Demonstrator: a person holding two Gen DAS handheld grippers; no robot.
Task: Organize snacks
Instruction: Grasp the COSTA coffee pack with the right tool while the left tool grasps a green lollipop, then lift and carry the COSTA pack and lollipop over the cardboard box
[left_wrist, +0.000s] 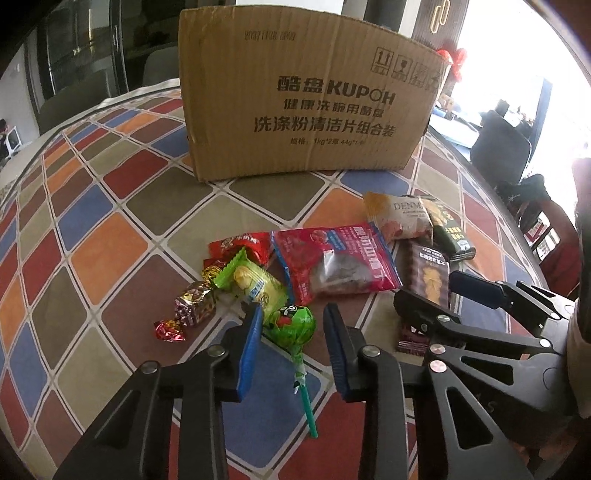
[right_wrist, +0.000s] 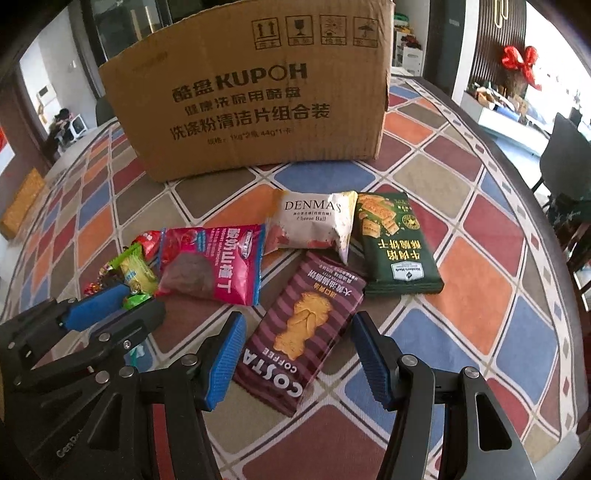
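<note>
My left gripper (left_wrist: 293, 319) points down at the table, open, with the green lollipop (left_wrist: 291, 321) lying between its blue pads; a gap shows on the right side. My right gripper (right_wrist: 298, 321) is open astride the striped brown Costa biscuit packet (right_wrist: 295, 332), which lies flat on the cloth. Behind it lie a red hawthorn packet (right_wrist: 214, 266), a white Denmas cheese ball bag (right_wrist: 314, 221) and a dark green biscuit packet (right_wrist: 395, 243). A small green-yellow packet (left_wrist: 251, 280) and foil-wrapped candies (left_wrist: 192, 302) lie left of the lollipop.
A tall cardboard box (left_wrist: 303, 99) stands behind the snacks on the chequered tablecloth (left_wrist: 110, 206). A red wrapper (left_wrist: 240, 245) peeks from under the hawthorn packet. The two grippers are close side by side. Dark chairs (right_wrist: 565, 166) stand past the table's right edge.
</note>
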